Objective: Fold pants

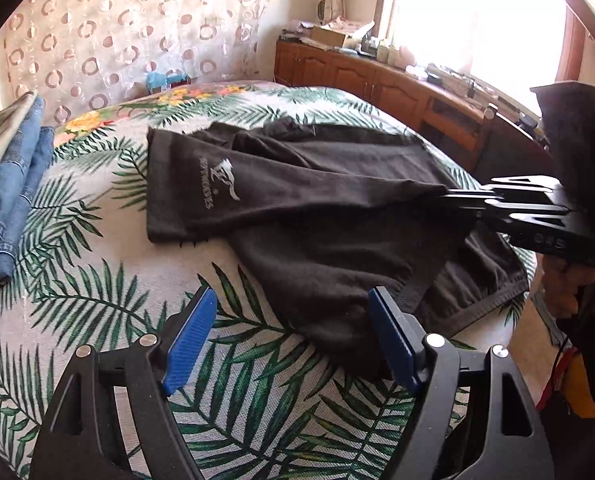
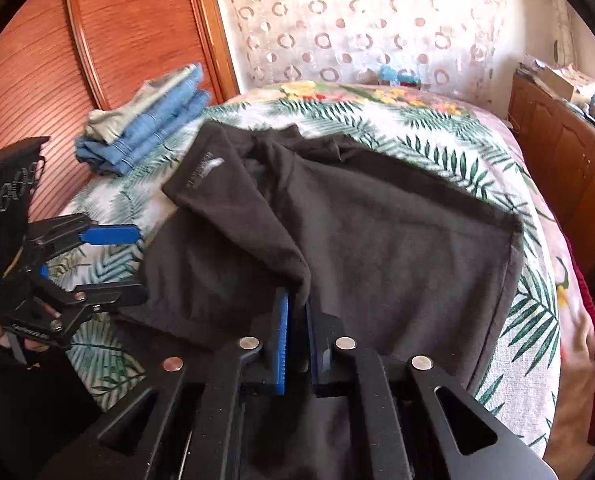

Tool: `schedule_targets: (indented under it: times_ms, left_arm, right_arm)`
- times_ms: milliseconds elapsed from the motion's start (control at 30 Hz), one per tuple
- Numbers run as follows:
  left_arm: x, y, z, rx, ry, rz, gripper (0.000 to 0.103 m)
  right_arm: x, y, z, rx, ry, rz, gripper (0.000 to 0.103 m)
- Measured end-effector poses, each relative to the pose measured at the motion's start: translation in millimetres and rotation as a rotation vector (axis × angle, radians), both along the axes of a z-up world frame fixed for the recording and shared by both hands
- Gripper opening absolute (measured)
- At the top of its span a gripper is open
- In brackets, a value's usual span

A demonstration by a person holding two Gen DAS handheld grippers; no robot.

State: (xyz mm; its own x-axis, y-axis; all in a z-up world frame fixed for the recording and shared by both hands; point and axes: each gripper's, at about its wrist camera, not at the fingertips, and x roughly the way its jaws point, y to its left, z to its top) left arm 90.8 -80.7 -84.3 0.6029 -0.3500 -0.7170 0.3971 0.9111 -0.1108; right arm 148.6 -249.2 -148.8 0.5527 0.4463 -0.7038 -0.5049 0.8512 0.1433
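A: Black pants [image 1: 297,208] spread over the palm-print bedspread [image 1: 97,312], one leg doubled back toward ten o'clock of the left wrist view, pale logo [image 1: 217,184] facing up.

B: And the left gripper [image 1: 293,340]?

A: Jaws spread wide, blue pads [image 1: 189,344] well apart, nothing between them — right-hand pad just at the edge of the dark cloth, at six o'clock of the garment.

B: Right gripper [image 2: 296,340]?

A: Pressed together on a raised fold of the pants, cloth pinched between the blue pads at the bottom centre of the right wrist view. Seen again from the left wrist camera at three o'clock, black fingers [image 1: 497,200] biting the end of the folded leg.

B: Anything else on the bed?

A: Stack of folded jeans [image 2: 149,128] at ten o'clock in the right wrist view, apart from the pants, near the wooden headboard [image 2: 97,40]. Wooden cabinets [image 1: 377,76] under a bright window [image 1: 477,20] at one o'clock in the left wrist view. Curtain with ring pattern [image 1: 137,20] behind the bed.
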Motion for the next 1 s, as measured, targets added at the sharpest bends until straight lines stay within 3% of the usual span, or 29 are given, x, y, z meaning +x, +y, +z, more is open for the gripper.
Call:
schedule_targets:
  times_ms: [333, 700, 1000]
  left_arm:
    - [-8.4, 2.7, 13.9, -0.027, -0.048, -0.002, 0.079]
    - [-10.7, -15.9, 11.0, -0.016, -0.038, -0.041, 0.079]
    - [-7.3, -18.0, 5.4, -0.006, -0.021, -0.04, 0.079]
  right_arm:
    - [-61.2, -33.6, 37.0, 0.109, -0.106, -0.048, 0.004]
    - [-102.8, -68.6, 36.1, 0.107, -0.099, -0.117, 0.004]
    - [-100.6, -74.2, 30.8, 0.09, -0.067, -0.154, 0.004]
